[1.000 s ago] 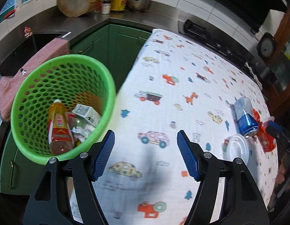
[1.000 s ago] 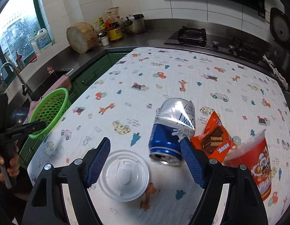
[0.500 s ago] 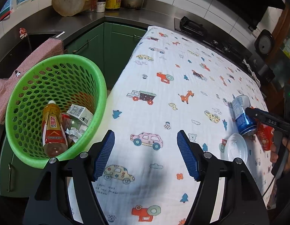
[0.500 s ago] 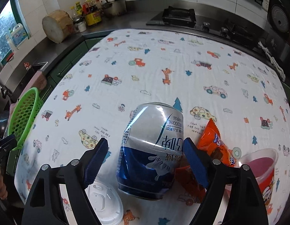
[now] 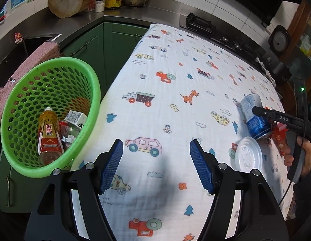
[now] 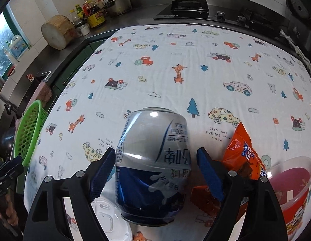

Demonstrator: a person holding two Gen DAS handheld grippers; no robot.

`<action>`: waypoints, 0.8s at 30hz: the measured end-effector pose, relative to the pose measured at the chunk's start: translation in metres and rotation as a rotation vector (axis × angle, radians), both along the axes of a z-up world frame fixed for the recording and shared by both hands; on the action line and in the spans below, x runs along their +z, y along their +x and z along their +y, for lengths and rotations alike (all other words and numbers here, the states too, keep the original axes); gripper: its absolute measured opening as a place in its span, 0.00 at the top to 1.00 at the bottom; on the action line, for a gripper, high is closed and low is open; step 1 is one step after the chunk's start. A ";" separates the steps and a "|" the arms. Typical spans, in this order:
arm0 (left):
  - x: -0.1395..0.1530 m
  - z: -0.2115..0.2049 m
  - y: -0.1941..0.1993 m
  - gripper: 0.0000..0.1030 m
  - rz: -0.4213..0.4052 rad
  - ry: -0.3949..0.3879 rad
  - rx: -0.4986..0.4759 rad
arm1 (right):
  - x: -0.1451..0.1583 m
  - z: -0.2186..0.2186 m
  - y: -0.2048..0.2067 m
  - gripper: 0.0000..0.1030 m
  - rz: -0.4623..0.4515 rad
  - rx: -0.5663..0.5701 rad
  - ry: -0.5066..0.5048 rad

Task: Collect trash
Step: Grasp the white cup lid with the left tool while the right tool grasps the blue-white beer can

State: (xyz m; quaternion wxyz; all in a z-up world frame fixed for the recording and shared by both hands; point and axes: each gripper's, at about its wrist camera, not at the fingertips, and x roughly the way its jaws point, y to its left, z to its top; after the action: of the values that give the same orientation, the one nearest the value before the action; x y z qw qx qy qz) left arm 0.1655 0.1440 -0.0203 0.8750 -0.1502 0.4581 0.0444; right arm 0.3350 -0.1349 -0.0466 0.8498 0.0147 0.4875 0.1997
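Note:
A dented blue and silver can lies on the printed tablecloth. My right gripper is open with its blue pads on either side of the can, close to its sides. The can also shows in the left wrist view under the right gripper's finger. My left gripper is open and empty above the cloth near the table's left edge. A green mesh basket beside that edge holds a drink bottle, a small carton and crumpled wrappers.
A white plastic lid, an orange snack wrapper and a red cup lie around the can. The basket shows at the far left in the right wrist view. Stove, pots and a wooden block stand on the counter behind.
My right gripper has moved forward and down over the can, so the can now sits between its pads. My left gripper has drawn back slightly from the basket.

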 end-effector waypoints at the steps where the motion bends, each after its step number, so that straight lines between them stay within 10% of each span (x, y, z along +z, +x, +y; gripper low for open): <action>1: 0.000 -0.001 0.000 0.33 0.001 -0.001 -0.001 | 0.000 0.001 0.000 0.23 -0.003 0.002 -0.005; 24: -0.014 -0.096 -0.004 0.20 0.022 0.005 -0.235 | 0.035 -0.026 -0.051 0.31 -0.116 0.069 0.067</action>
State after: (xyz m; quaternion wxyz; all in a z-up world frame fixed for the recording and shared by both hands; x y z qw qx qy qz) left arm 0.1619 0.0484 -0.0347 0.8695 -0.0927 0.4821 -0.0553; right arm 0.2838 -0.1604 -0.0115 0.8682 0.0148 0.4308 0.2457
